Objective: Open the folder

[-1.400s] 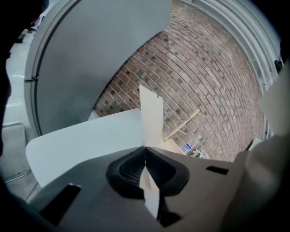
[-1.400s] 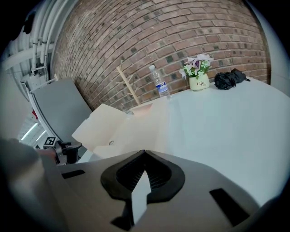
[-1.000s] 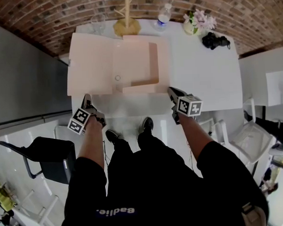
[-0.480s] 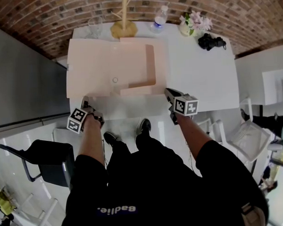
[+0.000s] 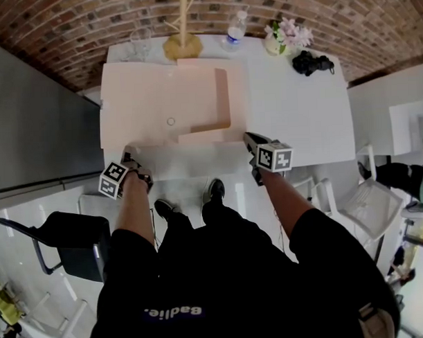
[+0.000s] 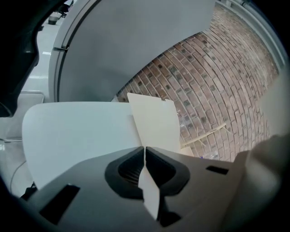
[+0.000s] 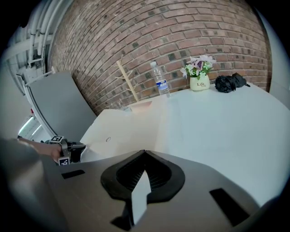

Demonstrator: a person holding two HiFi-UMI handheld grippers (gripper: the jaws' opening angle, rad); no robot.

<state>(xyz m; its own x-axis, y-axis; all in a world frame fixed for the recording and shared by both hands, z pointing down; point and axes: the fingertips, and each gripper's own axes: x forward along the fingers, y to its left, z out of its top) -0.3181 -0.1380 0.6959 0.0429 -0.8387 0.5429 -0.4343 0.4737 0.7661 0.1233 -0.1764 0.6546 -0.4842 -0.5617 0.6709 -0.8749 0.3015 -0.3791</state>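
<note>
Room: We stand at a white rectangular table (image 5: pixel 299 113) set against a red brick wall (image 5: pixel 68 31).
Left gripper: Our left gripper (image 6: pixel 145 148) is rolled onto its side. Its jaws are pinched together on the near left edge of the pale peach card folder (image 6: pixel 154 122).
Right gripper: Our right gripper (image 7: pixel 145 152) has its jaws closed on nothing and sits at the folder's near right corner.
Folder: It lies spread open and flat on the table's left half, with a darker L-shaped pocket strip (image 5: pixel 224 102) on its right leaf.
Beyond: A wooden stand (image 5: pixel 183 41), a clear plastic water bottle (image 5: pixel 236 29) and a small pot of pink flowers (image 5: pixel 286 36) line the far edge.
Handling: We judge the card light, thin and bendy, and likely to slide on the smooth tabletop. It probably creases if squeezed hard, so it is best held at a free edge near a corner.
</note>
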